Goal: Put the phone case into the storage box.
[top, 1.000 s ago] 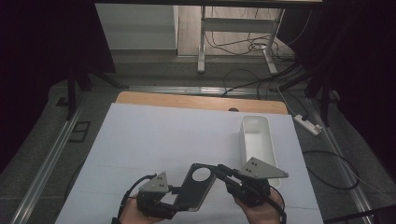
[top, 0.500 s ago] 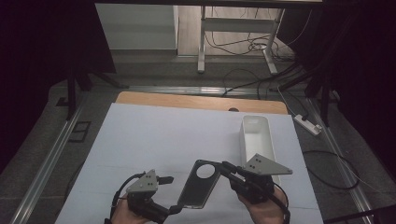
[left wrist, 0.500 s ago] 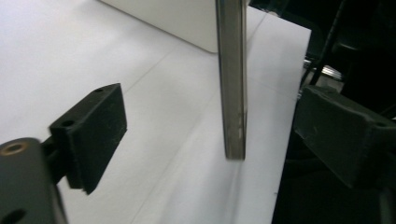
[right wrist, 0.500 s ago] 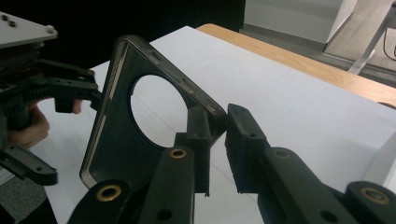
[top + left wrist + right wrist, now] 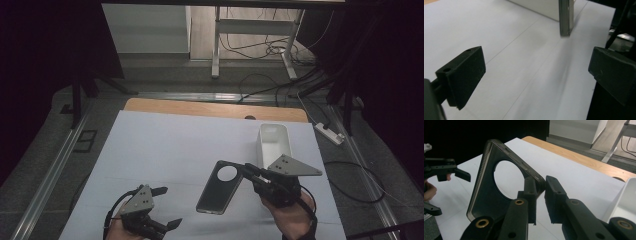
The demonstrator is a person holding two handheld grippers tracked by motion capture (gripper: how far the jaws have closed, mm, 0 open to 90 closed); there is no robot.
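Note:
A dark phone case (image 5: 218, 189) with a round camera hole hangs tilted over the white table sheet (image 5: 165, 145). My right gripper (image 5: 248, 170) is shut on the case's upper corner; in the right gripper view its pads (image 5: 531, 187) pinch the rim of the case (image 5: 485, 195). My left gripper (image 5: 168, 206) sits at the near left, clear of the case. Its jaws have just been opening and stand wide apart with nothing between them (image 5: 536, 75). From there the case (image 5: 565, 17) shows edge-on, farther off.
A white rectangular tray (image 5: 274, 137) stands at the right of the sheet, just beyond the right gripper. A wooden table edge (image 5: 200, 107) runs along the far side. Cables and a power strip (image 5: 330, 134) lie on the floor to the right.
The left gripper let go of the case's lower end, opened wide and drew back to the left. The right gripper kept its hold on the case.

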